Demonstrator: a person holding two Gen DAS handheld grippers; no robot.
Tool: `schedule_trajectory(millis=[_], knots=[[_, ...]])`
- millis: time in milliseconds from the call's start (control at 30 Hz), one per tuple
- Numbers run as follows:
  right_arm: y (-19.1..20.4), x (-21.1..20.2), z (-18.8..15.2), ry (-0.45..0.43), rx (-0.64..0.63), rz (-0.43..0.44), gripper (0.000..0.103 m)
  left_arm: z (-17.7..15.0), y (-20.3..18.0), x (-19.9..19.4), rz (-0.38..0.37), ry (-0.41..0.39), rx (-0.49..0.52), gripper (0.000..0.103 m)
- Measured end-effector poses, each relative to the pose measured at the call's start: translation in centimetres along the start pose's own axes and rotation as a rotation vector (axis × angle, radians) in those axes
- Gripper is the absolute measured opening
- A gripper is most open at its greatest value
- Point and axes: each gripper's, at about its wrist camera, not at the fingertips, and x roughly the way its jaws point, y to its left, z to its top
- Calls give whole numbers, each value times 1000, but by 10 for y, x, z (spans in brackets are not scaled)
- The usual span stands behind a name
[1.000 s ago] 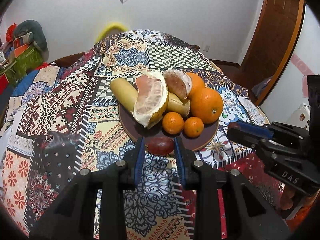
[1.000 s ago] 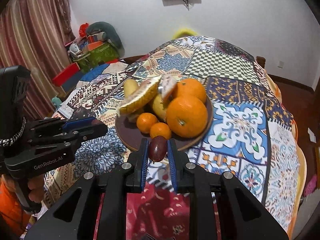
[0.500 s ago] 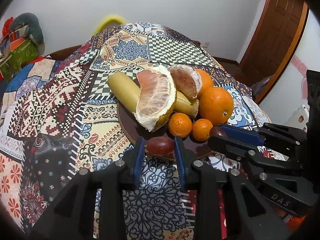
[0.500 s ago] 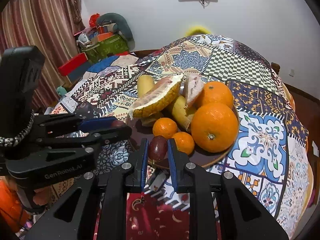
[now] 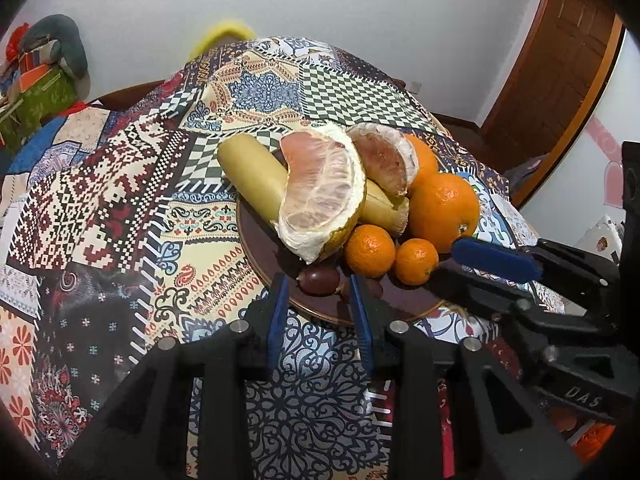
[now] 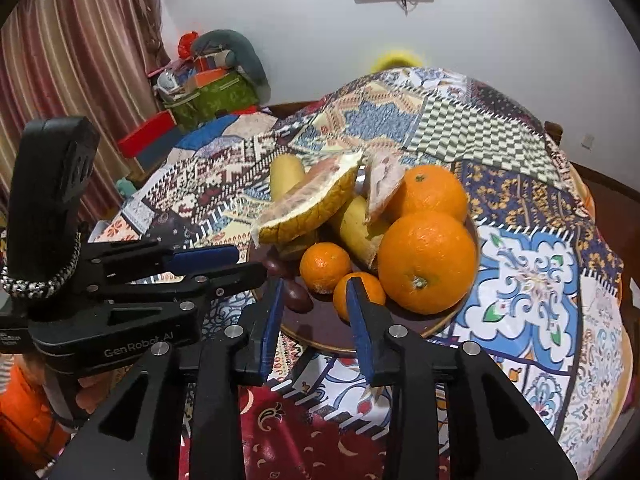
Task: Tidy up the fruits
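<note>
Release step, both dark fruits on plate [image 5: 256, 240] front edge. Left gripper [image 5: 320, 300] spread around one [image 5: 319, 280]; right gripper [image 6: 316, 308] spread, other [image 6: 298, 300] just beside. Next: withdraw without nudging mandarins [image 5: 370, 250].

I count two big oranges [image 6: 426, 261] on the brown plate [image 5: 256, 240], one behind the other. In front of them I see two small mandarins [image 5: 370, 250]. There are two pomelo pieces [image 5: 320, 196], one large and one smaller. Two dark red fruits [image 5: 319, 280] lie at the near rim, close together. I see two pale yellow long fruits [image 5: 250, 178]; what kind they are I cannot tell. One plate carries everything.
</note>
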Motion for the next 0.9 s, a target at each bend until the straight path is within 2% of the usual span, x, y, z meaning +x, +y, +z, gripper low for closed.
schedule_trajectory(millis=[200, 367, 767, 833, 900], knots=[[1, -36, 6, -70, 17, -18, 29, 3, -5, -30, 3, -59, -5, 31], [9, -80, 16, -167, 7, -44, 29, 5, -19, -84, 20, -171, 24, 31], [69, -223, 19, -512, -75, -91, 29, -12, -72, -256, 71, -565, 94, 31], [81, -244, 14, -567, -89, -104, 32, -18, -81, -279, 74, -622, 106, 35], [90, -259, 9, -616, -94, -125, 48, -27, -89, -299, 87, -675, 113, 50]])
